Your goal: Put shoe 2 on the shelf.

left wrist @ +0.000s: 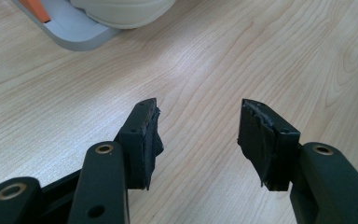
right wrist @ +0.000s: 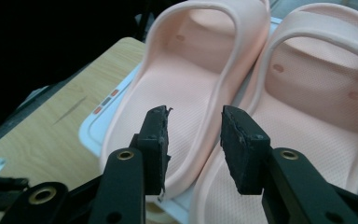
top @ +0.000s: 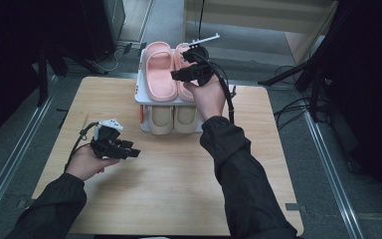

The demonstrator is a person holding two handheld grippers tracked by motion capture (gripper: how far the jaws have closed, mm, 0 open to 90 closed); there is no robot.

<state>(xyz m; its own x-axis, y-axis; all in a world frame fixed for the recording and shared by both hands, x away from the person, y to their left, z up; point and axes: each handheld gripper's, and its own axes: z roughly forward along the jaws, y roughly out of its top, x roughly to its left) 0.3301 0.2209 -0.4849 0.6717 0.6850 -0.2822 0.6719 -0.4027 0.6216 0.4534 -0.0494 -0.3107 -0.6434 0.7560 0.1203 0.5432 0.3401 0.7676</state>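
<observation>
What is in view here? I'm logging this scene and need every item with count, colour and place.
slippers: two, pink, side by side on the rack's top shelf
beige slippers: two, cream, on the rack's lower shelf, toes toward the person
rack: one, white with an orange mark on its side, at the table's far edge
table: one, light wood, in the middle
rails: two, metal, on the floor either side of the table
left hand-held gripper: one, black, jaws apart over bare table, nothing between them
right hand-held gripper: one, black, over the pink slippers, jaws astride the inner edge of one slipper
sleeves: two, dark, entering from the bottom
</observation>
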